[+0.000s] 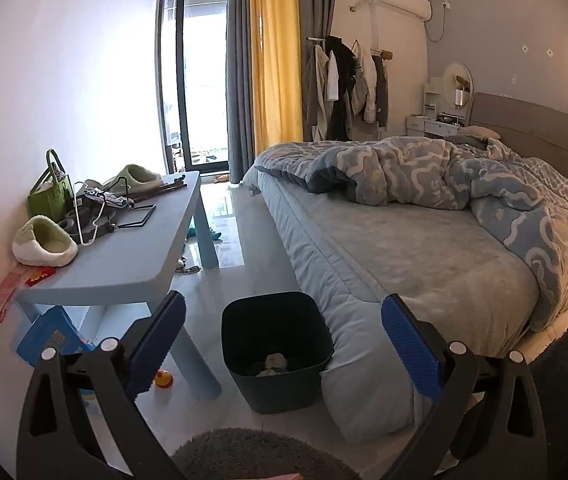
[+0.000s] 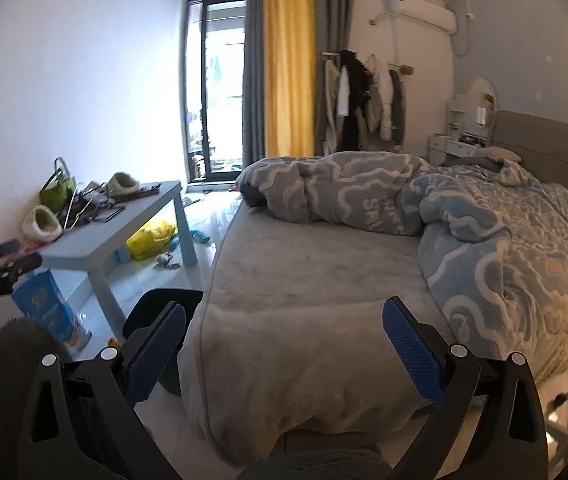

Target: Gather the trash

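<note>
Left claw point(image 1: 283, 340) gapes above one bin point(image 1: 275, 350); two slippers point(image 1: 45, 246) on table point(image 1: 123, 256).

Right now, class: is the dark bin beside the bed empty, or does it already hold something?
Not empty. The bin stands upright, and pale crumpled scraps lie at its bottom.

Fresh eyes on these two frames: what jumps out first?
The big bed with its rumpled blue-and-white duvet fills the right side. A dark bin stands on the floor between bed and cluttered blue table. The yellow curtain glows at the back.
</note>
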### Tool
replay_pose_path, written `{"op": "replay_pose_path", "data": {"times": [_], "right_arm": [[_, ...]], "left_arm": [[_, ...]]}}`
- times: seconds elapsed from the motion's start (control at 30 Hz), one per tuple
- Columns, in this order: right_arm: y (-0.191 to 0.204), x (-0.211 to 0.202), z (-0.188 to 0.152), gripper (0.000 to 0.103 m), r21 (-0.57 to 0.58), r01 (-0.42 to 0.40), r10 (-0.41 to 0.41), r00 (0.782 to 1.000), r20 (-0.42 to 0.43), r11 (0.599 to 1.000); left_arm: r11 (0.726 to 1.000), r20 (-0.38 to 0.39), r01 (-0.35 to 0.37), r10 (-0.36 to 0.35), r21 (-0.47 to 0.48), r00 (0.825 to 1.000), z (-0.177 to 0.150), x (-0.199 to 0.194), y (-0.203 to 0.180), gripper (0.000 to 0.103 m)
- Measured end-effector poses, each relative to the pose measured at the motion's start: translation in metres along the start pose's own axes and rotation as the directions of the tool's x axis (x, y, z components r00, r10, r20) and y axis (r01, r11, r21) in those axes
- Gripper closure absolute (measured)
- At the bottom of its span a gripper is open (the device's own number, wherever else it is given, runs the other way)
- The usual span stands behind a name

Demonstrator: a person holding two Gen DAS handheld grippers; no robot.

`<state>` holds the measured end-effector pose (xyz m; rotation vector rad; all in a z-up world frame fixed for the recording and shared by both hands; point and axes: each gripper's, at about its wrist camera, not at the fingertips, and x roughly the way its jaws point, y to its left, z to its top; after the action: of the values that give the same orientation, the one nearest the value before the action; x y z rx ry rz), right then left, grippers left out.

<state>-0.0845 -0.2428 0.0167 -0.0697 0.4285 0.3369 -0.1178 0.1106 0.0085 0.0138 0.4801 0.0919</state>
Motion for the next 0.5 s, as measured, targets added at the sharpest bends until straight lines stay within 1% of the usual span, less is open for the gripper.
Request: {"op": "replay_pose_path", "data": {"times": [0.13,0.33,0.5], "right_arm": [[0.0016,-0.0021,-0.0019,0.003,-0.022,-0.024,0.024,1.0,0.003,0.999],[-0.006,-0.0038,-0.0029,0.003,0.022,-0.042,0.042,0.999,0.008,0.999],[-0.0067,-0.0044,-0.0038,0.003,0.035,-0.046,0.046,0.999,0.005,0.998]], "left_arm": [[1.0,-0.007,0.002,-0.002,-0.017,1.0,0.0001,0.0023,0.001,0.003],[1.0,-0.007,-0.002,0.002,-0.013,1.0,-0.0001,0.0015,0.0012,0.003],[1.0,-0.013,-0.003,0.003,0.001,1.0,0.0012,0.0022,0.0019,0.003]]}}
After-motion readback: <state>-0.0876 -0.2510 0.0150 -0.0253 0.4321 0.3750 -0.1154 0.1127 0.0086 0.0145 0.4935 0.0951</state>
